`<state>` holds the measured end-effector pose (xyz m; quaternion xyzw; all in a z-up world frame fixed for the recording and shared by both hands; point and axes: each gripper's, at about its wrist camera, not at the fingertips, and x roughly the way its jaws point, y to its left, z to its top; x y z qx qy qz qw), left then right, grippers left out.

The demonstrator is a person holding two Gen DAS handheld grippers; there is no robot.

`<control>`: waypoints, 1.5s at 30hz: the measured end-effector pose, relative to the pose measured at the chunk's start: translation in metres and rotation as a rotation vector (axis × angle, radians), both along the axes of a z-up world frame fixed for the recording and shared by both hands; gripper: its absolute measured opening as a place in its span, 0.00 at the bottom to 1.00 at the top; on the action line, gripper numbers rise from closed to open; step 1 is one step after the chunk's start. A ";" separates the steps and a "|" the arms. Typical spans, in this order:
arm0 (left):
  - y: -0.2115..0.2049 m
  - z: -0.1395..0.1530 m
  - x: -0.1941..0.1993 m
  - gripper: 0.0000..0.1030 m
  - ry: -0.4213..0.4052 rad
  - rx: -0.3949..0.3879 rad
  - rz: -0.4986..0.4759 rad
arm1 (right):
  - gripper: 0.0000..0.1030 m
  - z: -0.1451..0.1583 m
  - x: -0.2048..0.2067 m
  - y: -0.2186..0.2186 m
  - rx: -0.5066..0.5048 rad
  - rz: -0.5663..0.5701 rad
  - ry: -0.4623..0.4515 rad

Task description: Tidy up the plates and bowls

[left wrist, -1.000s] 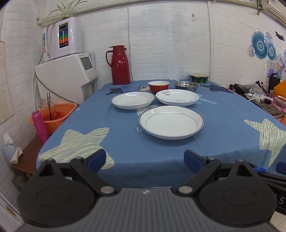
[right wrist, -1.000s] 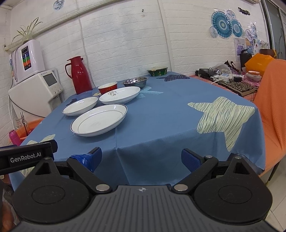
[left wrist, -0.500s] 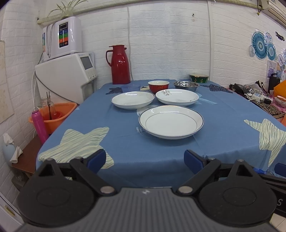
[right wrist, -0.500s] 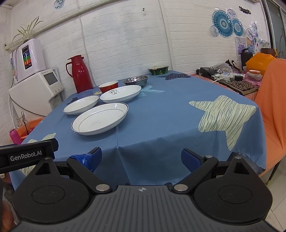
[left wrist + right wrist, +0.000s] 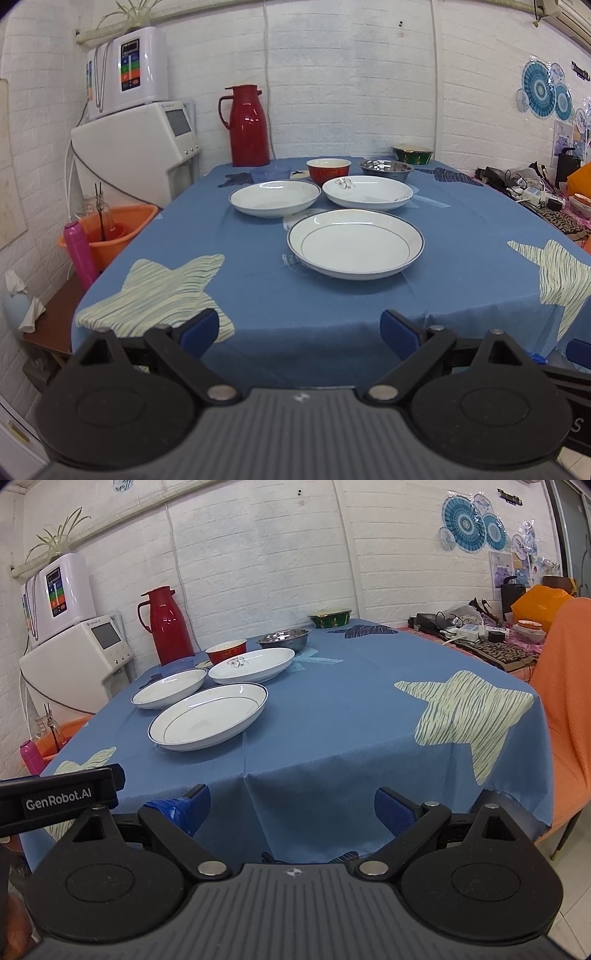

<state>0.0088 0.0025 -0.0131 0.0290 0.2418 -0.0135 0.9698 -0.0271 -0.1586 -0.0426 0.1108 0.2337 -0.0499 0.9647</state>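
Nearest plate (image 5: pixel 355 243): white with dark rim line, flat on the blue tablecloth (image 5: pixel 332 299), ahead of both grippers and well apart from all fingers; in the right wrist view (image 5: pixel 208 718) lies to the left of the fingers.
Second plate (image 5: pixel 274 197): white, thin dark rim, behind the nearest plate on its left, just beside it, not stacked.
Third plate (image 5: pixel 367 191): white, small printed motif near the far rim, behind the nearest plate on its right, close to the second plate; touching or not, cannot tell.
Red bowl (image 5: pixel 328 170): upright, behind the two far plates, between them.
Steel bowl (image 5: pixel 386 169): to the right of the red bowl, near it.
Green bowl (image 5: pixel 412 153): at the far edge of the table, behind the steel bowl.
Left gripper (image 5: pixel 300 331): held low before the near edge of the table, blue pads spread wide, nothing between them, touching no dish.
Right gripper (image 5: pixel 291 808): also before the near edge, at the table corner, pads wide apart and empty; body of the left gripper seen at its left.
Red thermos (image 5: pixel 246 125): upright at the far left of the table, near the white brick wall.
White machine (image 5: pixel 136 151): left of the table, beside the thermos.
Orange basin (image 5: pixel 110 232): low, left of the table.
Orange chair (image 5: pixel 565 701): at the right side of the table.
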 end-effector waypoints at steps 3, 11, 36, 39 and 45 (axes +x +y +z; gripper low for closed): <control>0.000 -0.002 0.003 0.91 0.017 -0.004 -0.002 | 0.81 -0.001 0.001 0.000 0.002 0.005 0.010; 0.000 -0.003 0.005 0.91 0.016 -0.002 -0.002 | 0.81 -0.002 0.001 0.002 0.000 0.008 0.011; 0.057 -0.001 0.197 0.90 0.306 -0.140 -0.048 | 0.81 0.021 0.202 -0.003 -0.116 0.198 0.136; 0.053 -0.007 0.220 0.90 0.340 -0.146 -0.067 | 0.81 0.006 0.233 -0.002 -0.117 0.216 0.226; 0.049 -0.020 0.249 0.89 0.402 -0.186 -0.132 | 0.81 -0.006 0.255 0.006 -0.123 0.254 0.316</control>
